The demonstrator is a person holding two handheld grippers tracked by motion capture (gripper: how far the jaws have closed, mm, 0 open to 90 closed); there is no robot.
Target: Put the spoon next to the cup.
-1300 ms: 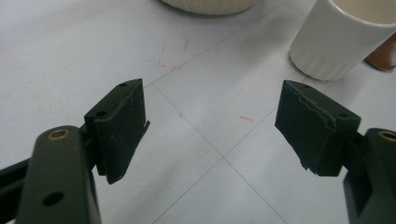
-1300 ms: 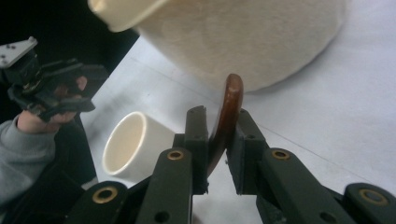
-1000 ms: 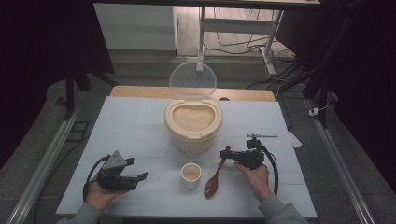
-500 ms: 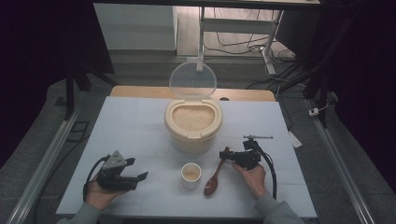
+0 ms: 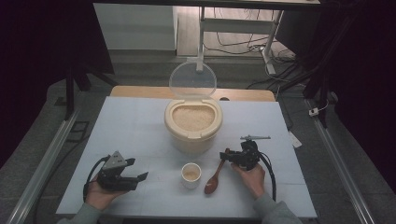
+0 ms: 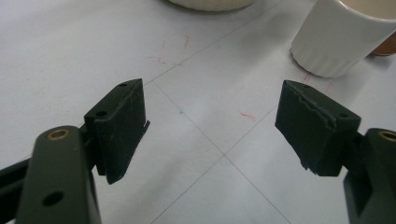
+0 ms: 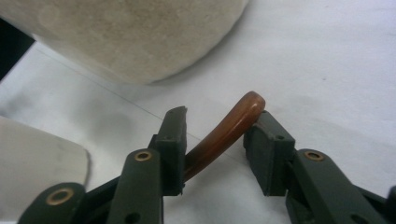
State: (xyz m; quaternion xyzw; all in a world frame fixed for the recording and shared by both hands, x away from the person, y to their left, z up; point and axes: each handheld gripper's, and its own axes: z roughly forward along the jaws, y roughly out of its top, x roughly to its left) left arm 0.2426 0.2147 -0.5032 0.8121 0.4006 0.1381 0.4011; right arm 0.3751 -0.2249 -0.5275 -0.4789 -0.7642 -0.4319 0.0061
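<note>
Rice fills the open tub [image 5: 193,123] at mid-counter in the high view, its clear lid [image 5: 192,80] tipped up behind so the mouth is free from the person's side. Just in front stands a small white cup [image 5: 191,175] with some pale contents, and beside it a brown spoon [image 5: 215,178] lies on the counter [image 5: 130,126], bowl toward the person and handle pointing up toward the tub. The right claw [image 5: 229,157] sits at the handle's far end, the hand behind it low on the surface, a fair position for lifting the spoon by its tip. The left claw [image 5: 135,170] rests well to the left of the cup, aimed across at it and touching nothing; it looks parked, perhaps to steady the cup later.

In the left claw view the jaws stand wide apart over bare counter, released and empty. The cup [image 6: 338,39] is ahead and to the right, outside the gap.

In the right claw view the curved handle end of the spoon [image 7: 229,133] runs between the jaws, with the tub's wall [image 7: 140,32] just beyond. The right jaw seems to touch the handle and the left is close against it, yet the gap is not plainly closed; I cannot tell whether this claw is already clenched on the spoon or only bracketing it.
</note>
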